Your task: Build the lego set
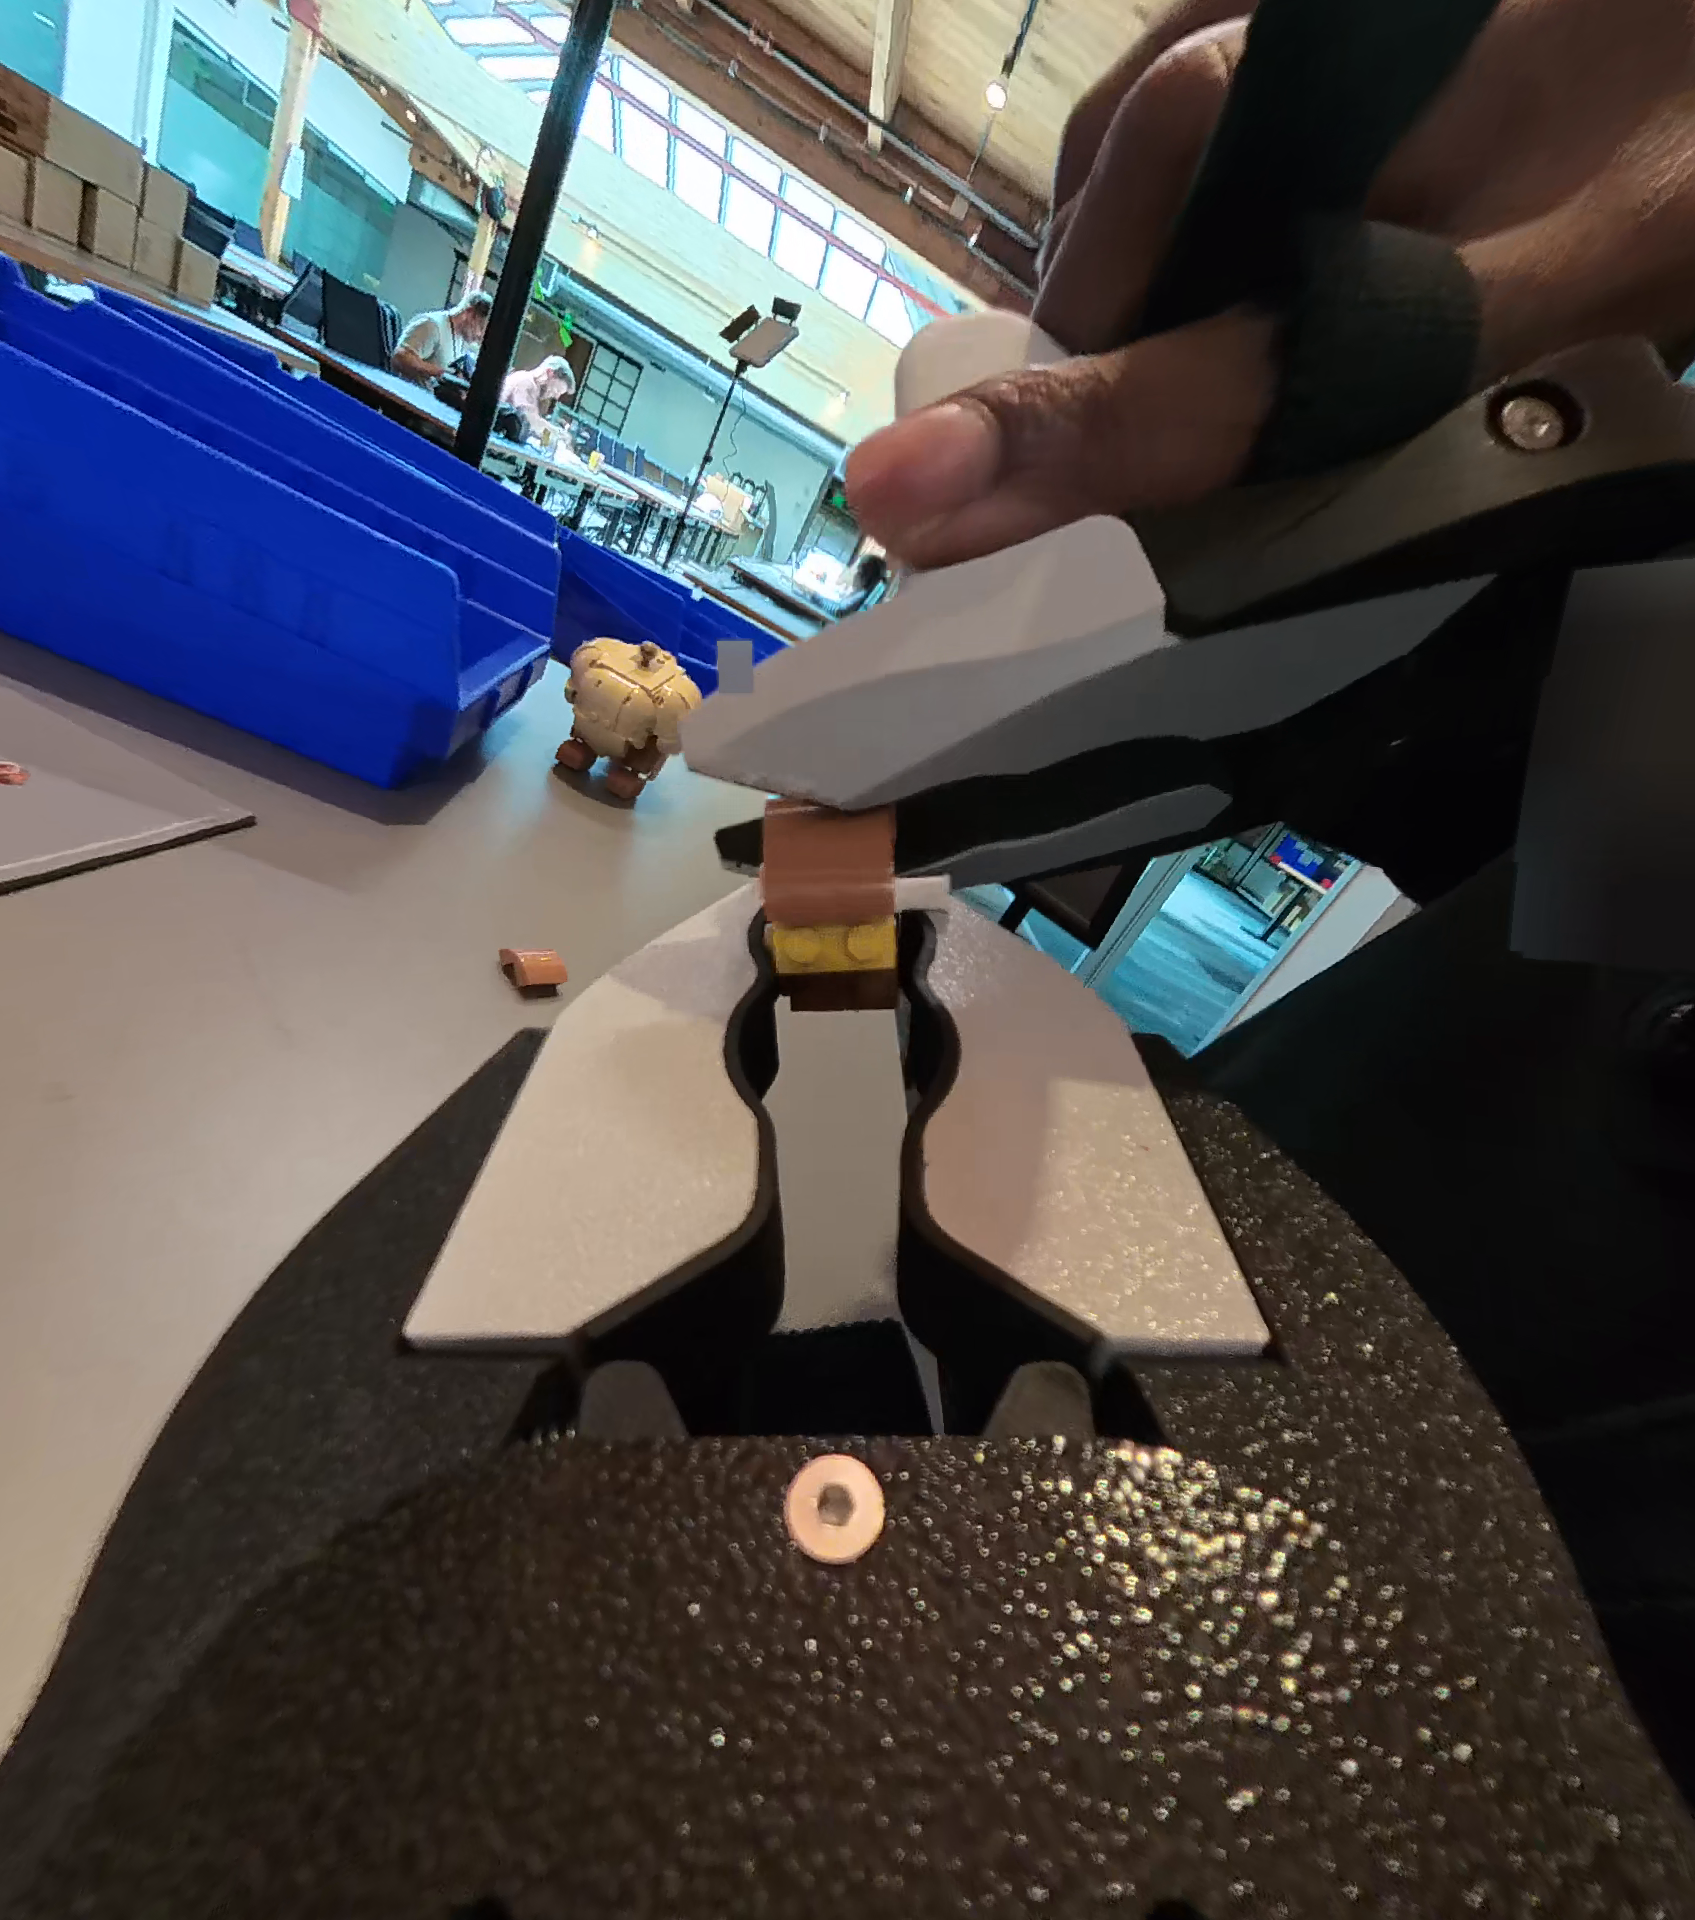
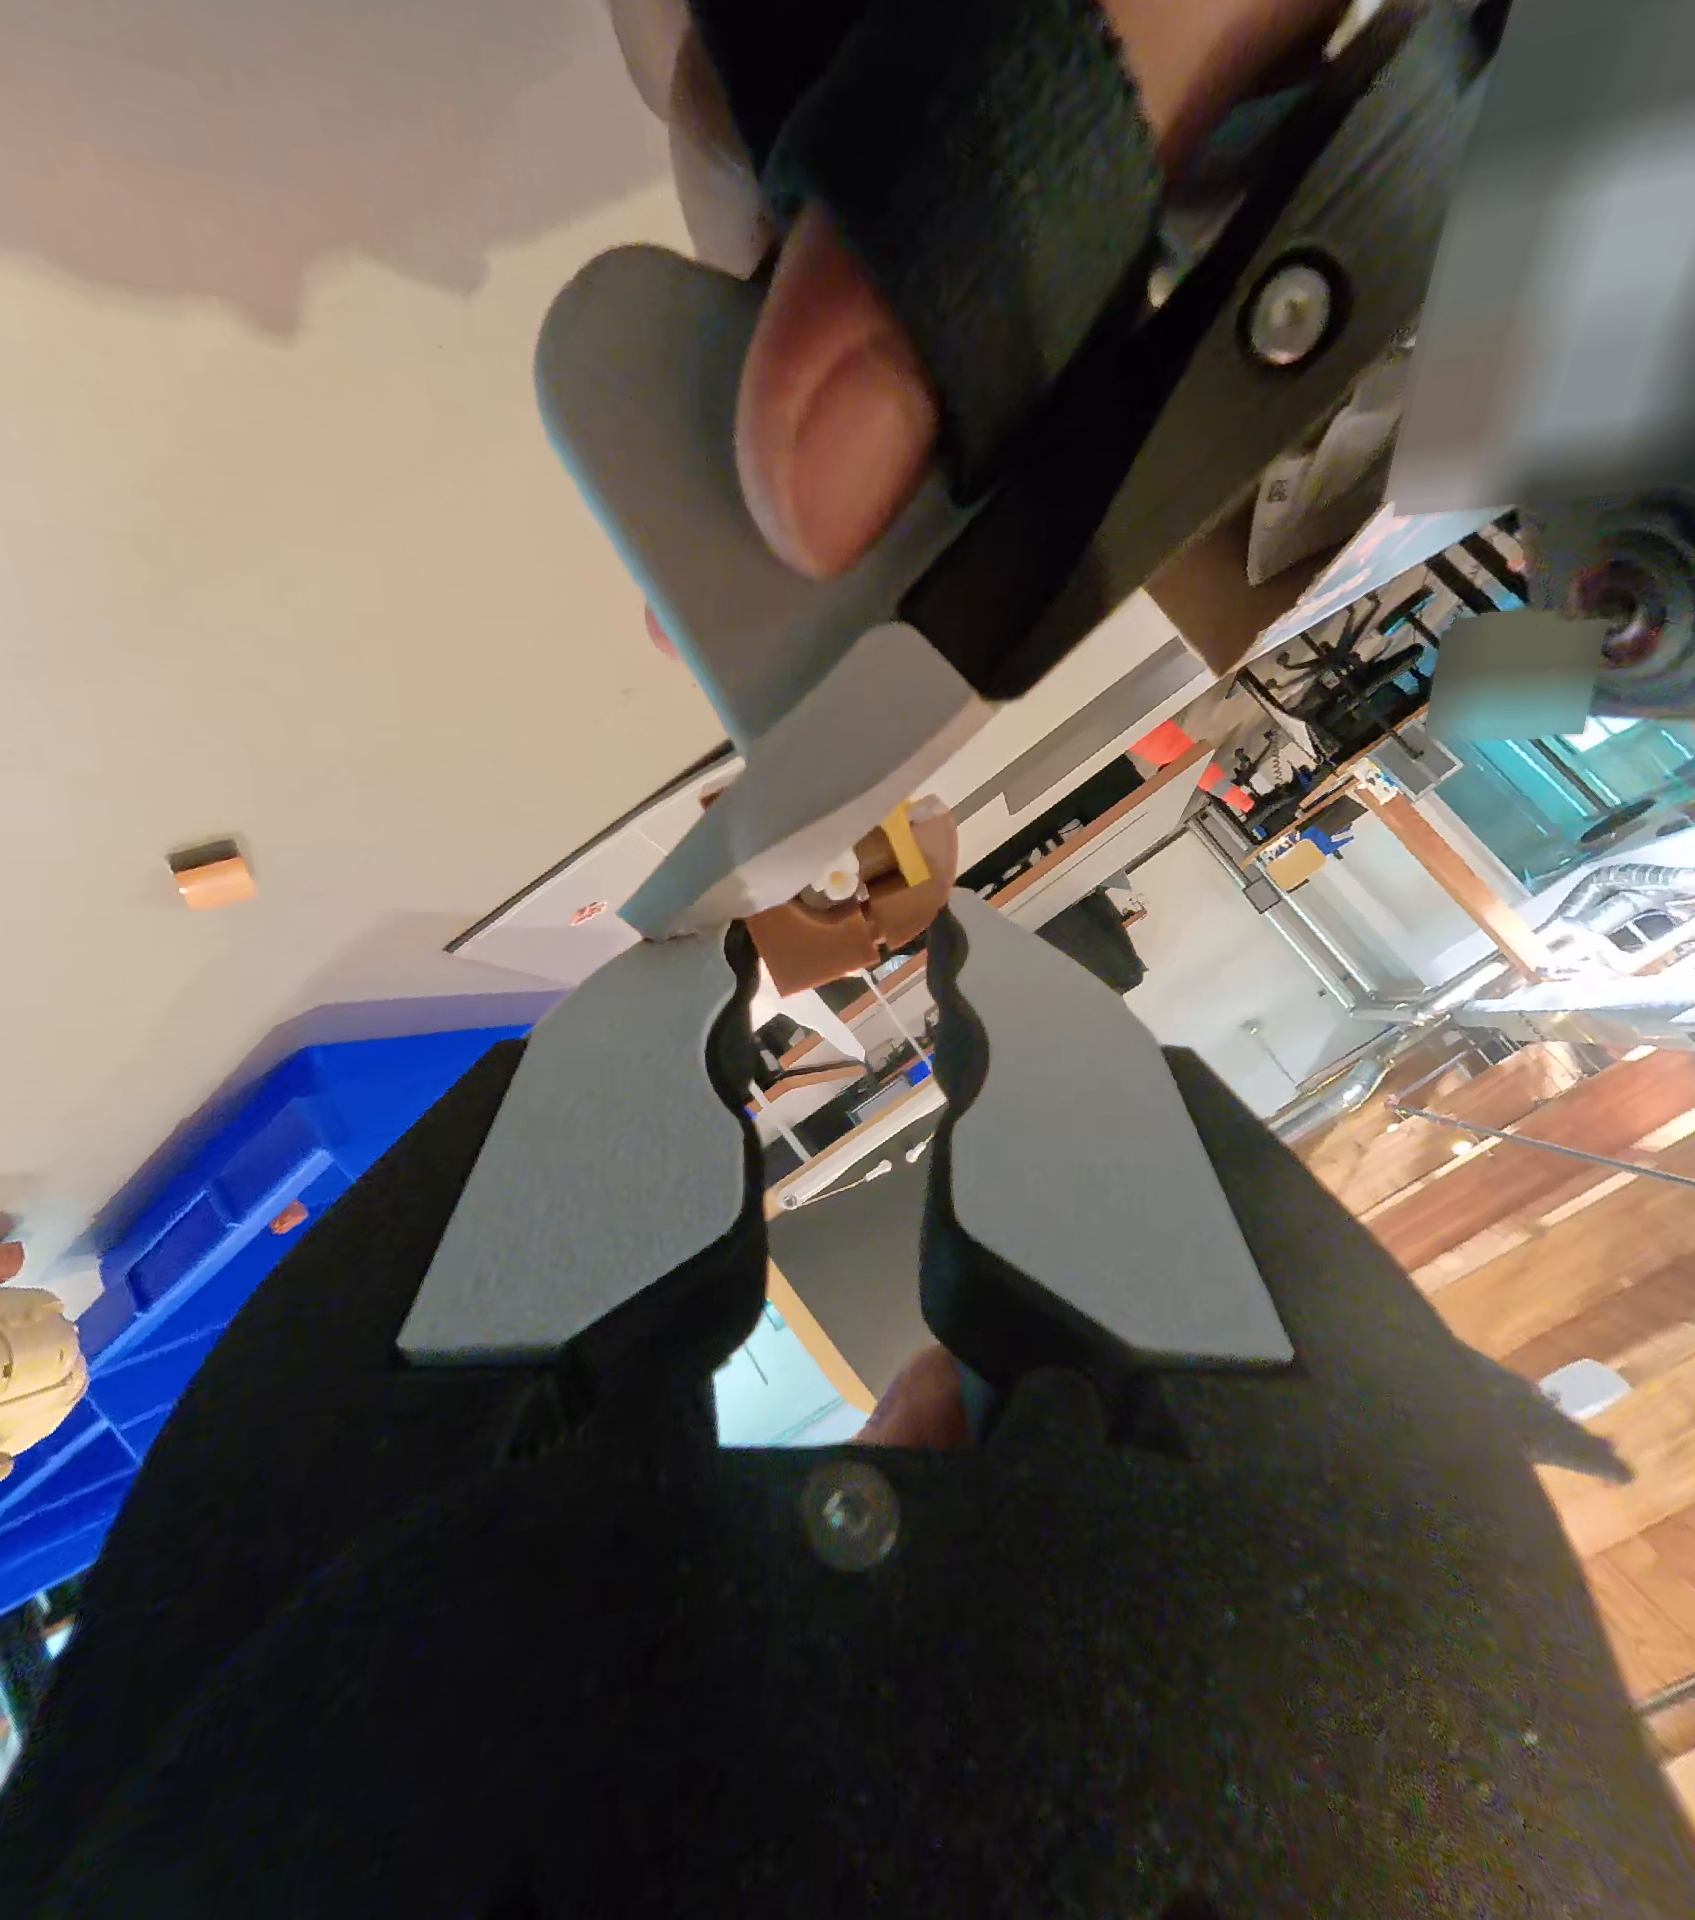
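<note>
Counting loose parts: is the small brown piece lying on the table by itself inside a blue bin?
No, the brown piece lies on the bare grey table, apart from the blue bin.

The blue bins [image 1: 199, 540] look like glossy moulded plastic; the table [image 1: 147, 1039] is smooth, matt grey. The brick stack [image 1: 830, 914] and the loose brown brick [image 1: 533, 970] are shiny plastic. The left tool [image 1: 832, 966] has matt grey fingers [image 1: 635, 1143] on rough, grainy black plastic

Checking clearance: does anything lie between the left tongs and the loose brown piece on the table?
Nothing visible: only bare table lies between the left tongs and the loose brown piece. Those tongs grip a yellow-and-brown brick stack, with the right tongs on its brown top piece.
</note>
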Motion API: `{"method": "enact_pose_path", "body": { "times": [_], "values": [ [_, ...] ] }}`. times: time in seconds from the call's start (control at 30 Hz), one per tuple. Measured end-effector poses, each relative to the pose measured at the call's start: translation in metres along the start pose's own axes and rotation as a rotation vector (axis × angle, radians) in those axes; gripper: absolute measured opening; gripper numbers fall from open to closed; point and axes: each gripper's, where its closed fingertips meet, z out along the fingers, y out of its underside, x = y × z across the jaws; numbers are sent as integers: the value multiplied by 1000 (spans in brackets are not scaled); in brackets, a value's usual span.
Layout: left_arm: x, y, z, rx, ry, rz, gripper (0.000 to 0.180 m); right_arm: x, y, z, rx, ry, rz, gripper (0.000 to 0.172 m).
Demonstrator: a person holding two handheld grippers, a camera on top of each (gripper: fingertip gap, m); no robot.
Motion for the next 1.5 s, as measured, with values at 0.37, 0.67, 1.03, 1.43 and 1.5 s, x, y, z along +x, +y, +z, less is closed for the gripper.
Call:
{"method": "enact_pose_path", "body": {
  "times": [0.37, 0.67, 1.03, 1.43, 1.5],
  "values": [
    [0, -29, -11, 206, 30, -8, 19, 19, 15, -5, -34, 103, 180, 31],
    [-1, -43, -14, 307, 4, 11, 19, 28, 22, -6, -80, 152, 248, 30],
    [7, -50, -18, 391, 79, 25, 18, 34, 22, -14, -68, 204, 258, 31],
    [14, -53, -20, 426, 141, 32, 18, 37, 20, -21, -53, 187, 262, 32],
    [14, -55, -20, 442, 131, 45, 18, 38, 21, -20, -69, 176, 250, 31]
  ]
}}
